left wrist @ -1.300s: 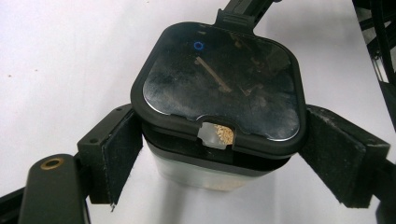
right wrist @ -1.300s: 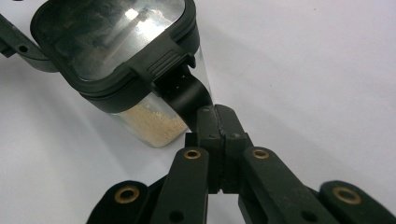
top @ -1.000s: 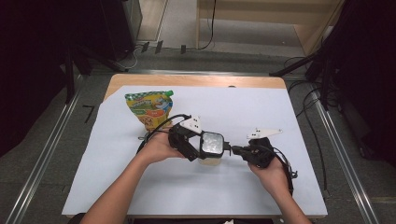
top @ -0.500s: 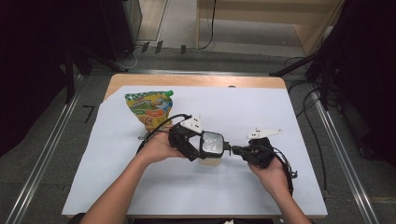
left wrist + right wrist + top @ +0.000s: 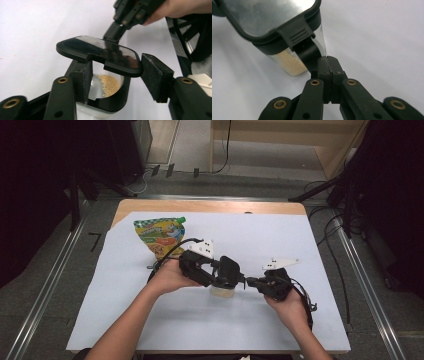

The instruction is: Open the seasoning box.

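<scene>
A: White paper covers the tabletop (image 5: 300, 250); we see a small clear container (image 5: 107, 87) of tan granules near its middle, between our two tools.

B: Our left hand-held gripper (image 5: 115, 77) has just been closing around the container body. One pad (image 5: 83, 80) lies against the wall, the other stands just clear, so we don't yet count it as a grip.

A: Our right hand-held gripper (image 5: 327, 66) is fully closed on the black latch tab of the lid (image 5: 272, 17), which sits tilted.

B: Risk, in our judgement: pulling the tab before the left jaws bite could tip the container and spill granules, or the tab could slip free.

A: A printed pouch (image 5: 161, 234) lies well apart at far left; nothing stands in our way.
</scene>
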Demonstrator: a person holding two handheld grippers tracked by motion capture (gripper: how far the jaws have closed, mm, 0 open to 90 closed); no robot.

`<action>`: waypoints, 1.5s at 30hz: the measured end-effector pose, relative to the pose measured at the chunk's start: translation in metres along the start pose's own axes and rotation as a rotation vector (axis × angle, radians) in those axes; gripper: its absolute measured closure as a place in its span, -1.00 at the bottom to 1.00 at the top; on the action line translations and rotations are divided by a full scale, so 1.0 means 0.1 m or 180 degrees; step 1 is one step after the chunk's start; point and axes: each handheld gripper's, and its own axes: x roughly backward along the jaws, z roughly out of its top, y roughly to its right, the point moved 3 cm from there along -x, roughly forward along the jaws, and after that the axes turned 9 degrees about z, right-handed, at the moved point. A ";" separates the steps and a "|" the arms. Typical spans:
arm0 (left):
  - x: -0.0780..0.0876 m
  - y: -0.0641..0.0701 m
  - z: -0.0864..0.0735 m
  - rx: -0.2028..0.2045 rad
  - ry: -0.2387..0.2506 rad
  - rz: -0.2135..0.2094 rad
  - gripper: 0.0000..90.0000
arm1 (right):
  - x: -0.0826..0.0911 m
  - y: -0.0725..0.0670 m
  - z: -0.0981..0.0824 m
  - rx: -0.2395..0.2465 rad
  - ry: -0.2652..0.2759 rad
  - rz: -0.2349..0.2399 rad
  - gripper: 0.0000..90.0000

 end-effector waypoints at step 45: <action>-0.19 0.38 0.38 0.0021 -0.0119 -0.0061 0.87 | 0.03 -0.05 -0.01 -0.0001 0.0039 -0.0011 1.00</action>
